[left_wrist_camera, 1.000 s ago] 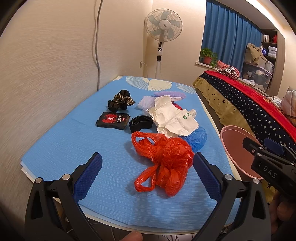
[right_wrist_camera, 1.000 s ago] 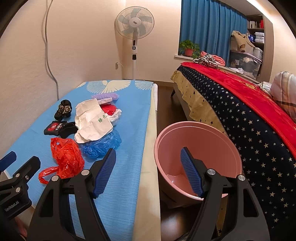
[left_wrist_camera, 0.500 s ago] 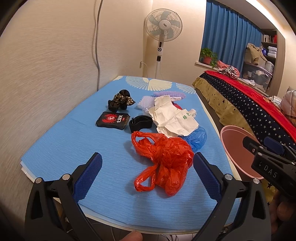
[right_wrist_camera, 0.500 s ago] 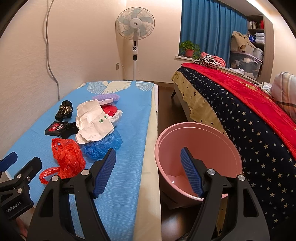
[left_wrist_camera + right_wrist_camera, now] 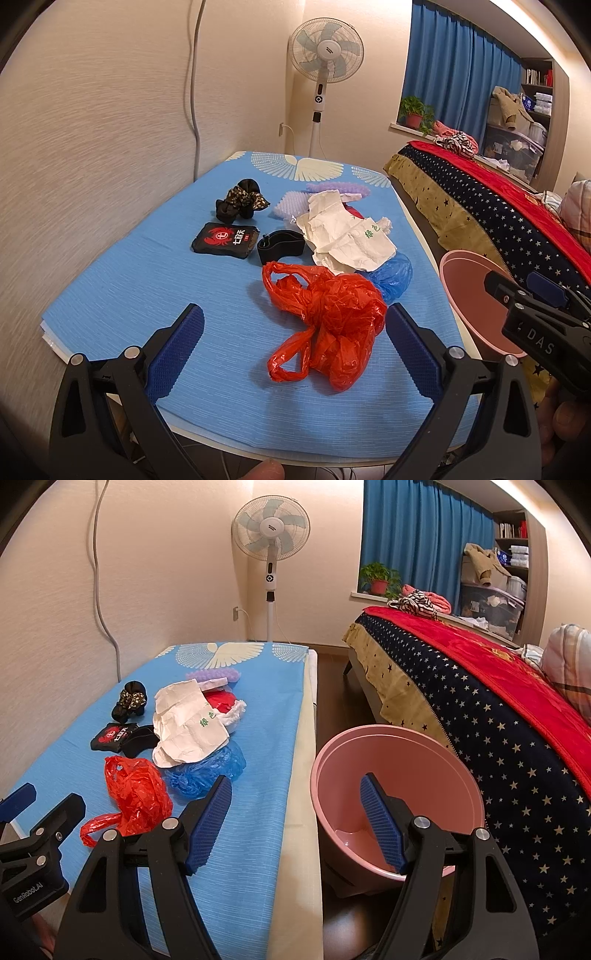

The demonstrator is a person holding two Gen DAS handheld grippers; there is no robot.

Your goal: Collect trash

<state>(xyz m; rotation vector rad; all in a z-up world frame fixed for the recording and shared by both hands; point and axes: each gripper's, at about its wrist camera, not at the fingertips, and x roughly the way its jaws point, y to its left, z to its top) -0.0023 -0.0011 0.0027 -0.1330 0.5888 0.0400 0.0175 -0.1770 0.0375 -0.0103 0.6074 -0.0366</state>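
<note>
A crumpled red plastic bag [image 5: 328,321] lies on the blue-covered table [image 5: 147,280], just ahead of my open, empty left gripper [image 5: 295,347]. Behind it lie a blue plastic bag [image 5: 393,275], crumpled white paper [image 5: 347,236], a black packet with a red crab [image 5: 225,240], a black band [image 5: 280,245] and a black scrunchie [image 5: 240,203]. My right gripper [image 5: 295,823] is open and empty, over the gap between the table and the pink bin [image 5: 399,753]. The red bag [image 5: 136,794] sits to its left.
A bed with a starry navy and red blanket [image 5: 498,701] runs along the right, close beside the bin. A standing fan [image 5: 271,535] stands behind the table. The wall [image 5: 92,147] borders the table's left side. A purple bumpy item [image 5: 332,190] lies at the pile's back.
The right wrist view has shifted very slightly. The left gripper and all objects stay where they were.
</note>
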